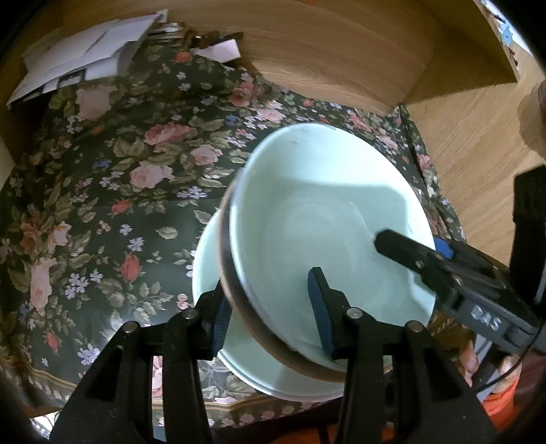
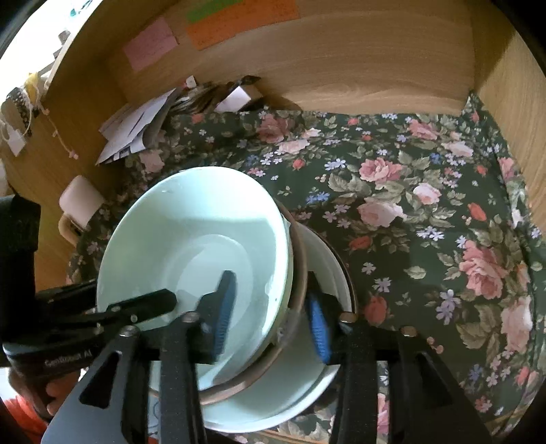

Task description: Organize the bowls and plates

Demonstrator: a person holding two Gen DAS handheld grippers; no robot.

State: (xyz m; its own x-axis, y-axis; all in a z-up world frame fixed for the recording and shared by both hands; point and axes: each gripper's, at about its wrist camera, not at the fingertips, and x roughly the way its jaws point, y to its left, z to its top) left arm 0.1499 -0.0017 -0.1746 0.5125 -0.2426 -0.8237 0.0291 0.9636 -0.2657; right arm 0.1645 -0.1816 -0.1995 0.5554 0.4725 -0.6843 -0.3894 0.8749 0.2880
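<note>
A pale green bowl [image 1: 327, 222] with a brown outer rim sits tilted inside a second pale green bowl [image 1: 211, 273], which rests on a dark floral tablecloth [image 1: 102, 170] over the tabletop, inside a wooden-walled nook [image 1: 341, 61]. The left gripper [image 1: 271, 310] straddles the near rim of the tilted bowl, one blue pad outside and one inside; whether the pads press the rim cannot be told. The right gripper [image 2: 273, 317] straddles the opposite rim, its jaws released, pads standing off the wall. Loose papers [image 2: 136, 129] lie in the back corner, and coloured notes [image 2: 239, 20] stick to the wooden back wall.
</note>
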